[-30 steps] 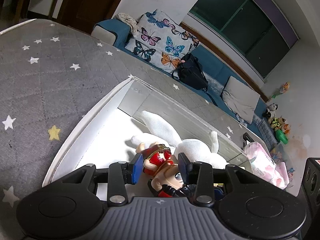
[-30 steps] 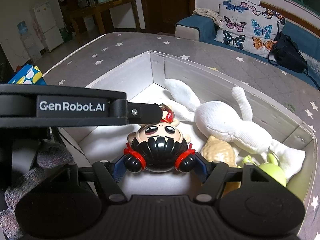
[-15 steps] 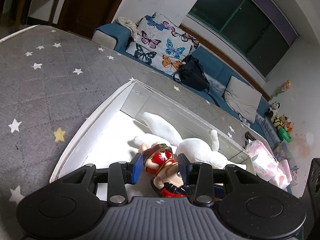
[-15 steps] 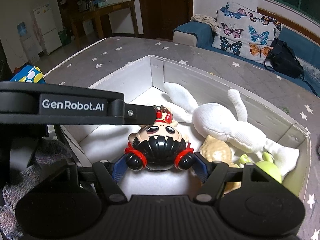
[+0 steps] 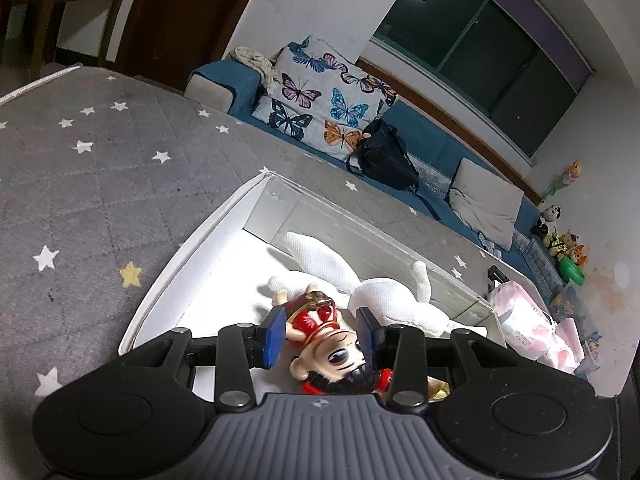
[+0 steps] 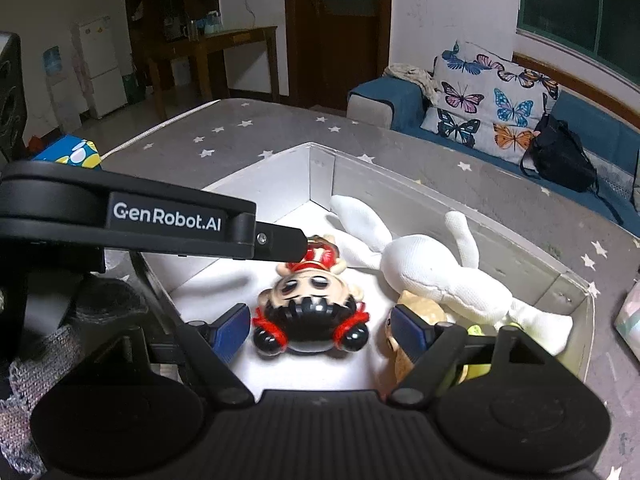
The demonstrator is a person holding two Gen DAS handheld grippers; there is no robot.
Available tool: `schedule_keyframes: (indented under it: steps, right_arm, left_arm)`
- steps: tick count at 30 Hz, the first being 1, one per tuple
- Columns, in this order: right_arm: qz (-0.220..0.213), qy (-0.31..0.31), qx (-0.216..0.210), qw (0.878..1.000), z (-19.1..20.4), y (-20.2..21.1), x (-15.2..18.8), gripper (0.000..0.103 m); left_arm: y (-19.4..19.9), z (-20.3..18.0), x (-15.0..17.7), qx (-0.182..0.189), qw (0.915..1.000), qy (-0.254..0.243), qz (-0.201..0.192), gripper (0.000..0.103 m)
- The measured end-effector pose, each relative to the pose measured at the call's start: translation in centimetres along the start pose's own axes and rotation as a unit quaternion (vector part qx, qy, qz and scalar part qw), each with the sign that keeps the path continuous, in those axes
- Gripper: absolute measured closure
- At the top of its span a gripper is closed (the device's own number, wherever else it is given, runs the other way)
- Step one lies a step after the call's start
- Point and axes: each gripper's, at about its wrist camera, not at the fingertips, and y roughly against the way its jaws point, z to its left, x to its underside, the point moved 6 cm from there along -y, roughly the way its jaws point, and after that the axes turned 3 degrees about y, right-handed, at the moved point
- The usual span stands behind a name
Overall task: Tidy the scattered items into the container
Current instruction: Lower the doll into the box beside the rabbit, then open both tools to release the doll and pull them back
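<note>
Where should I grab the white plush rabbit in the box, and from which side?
Take the rabbit by its round body, probably from above. It lies flat along the box's far wall, so a side approach looks blocked. The body is the bulkiest soft part; the ears and limbs are thin and floppy and would let it dangle. The doll lies close beside it, so come down on the far side of the doll.

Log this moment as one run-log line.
left gripper: shut on doll | right gripper: open, jaws just opened off doll | doll: in white box

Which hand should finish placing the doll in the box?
Left: the left tool clamps the doll inside the box; the right tool has just been opening, its jaws clear of the head.
</note>
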Motion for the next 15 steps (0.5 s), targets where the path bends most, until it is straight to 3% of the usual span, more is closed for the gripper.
schedule_keyframes:
  steps: [15]
  right_arm:
    - [-0.053, -0.022, 0.004, 0.998, 0.3, 4.2, 1.0, 0.014]
  left_arm:
    - [3.8, -1.1, 1.0, 0.0, 0.9992, -0.024, -0.031, 0.062]
